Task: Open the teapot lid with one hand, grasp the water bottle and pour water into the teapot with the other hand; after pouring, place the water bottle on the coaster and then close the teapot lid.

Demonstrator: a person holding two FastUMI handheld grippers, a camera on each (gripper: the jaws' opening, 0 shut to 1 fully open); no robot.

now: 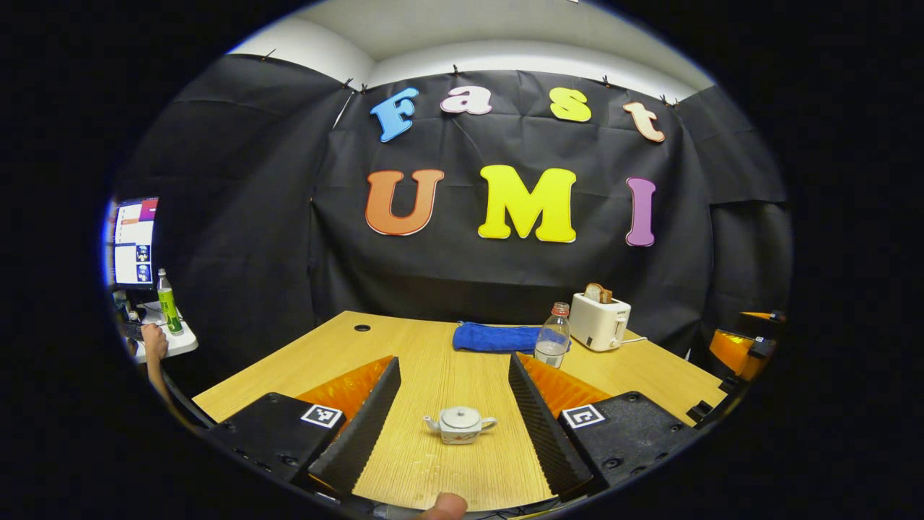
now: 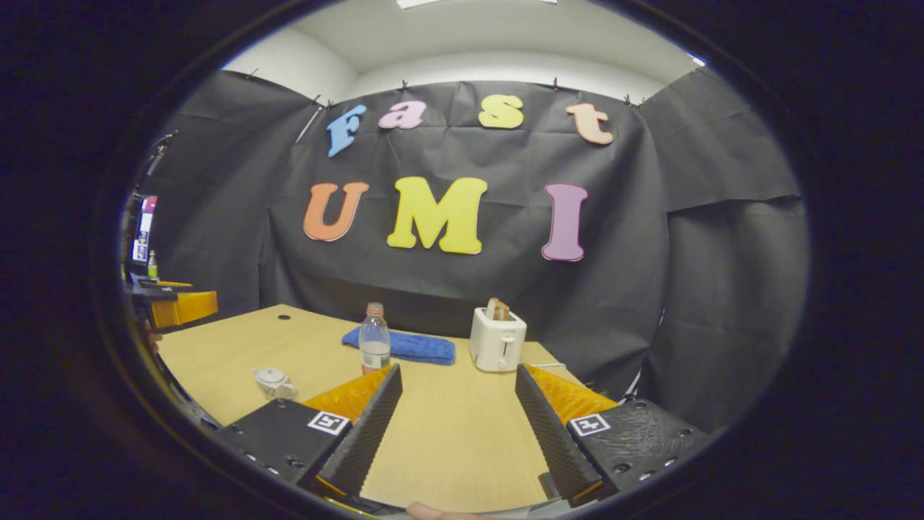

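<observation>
left tool (image 1: 453, 386) agape; teapot (image 1: 460, 424) lidded; coaster not discernible.

Black cloth wall (image 1: 505, 274) behind a wooden table (image 1: 433, 361); white ceiling (image 2: 491, 29), perhaps a lamp overhead.

Light wooden table (image 1: 433, 361), small white teapot (image 1: 460, 424) with lid on near the front, clear water bottle (image 1: 553, 335) upright beside folded blue cloth (image 1: 494, 337), white toaster (image 1: 599, 322) holding bread at the back

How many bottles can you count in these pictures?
2: a clear water bottle on the table by the blue cloth, and a green bottle on the side desk.
</observation>
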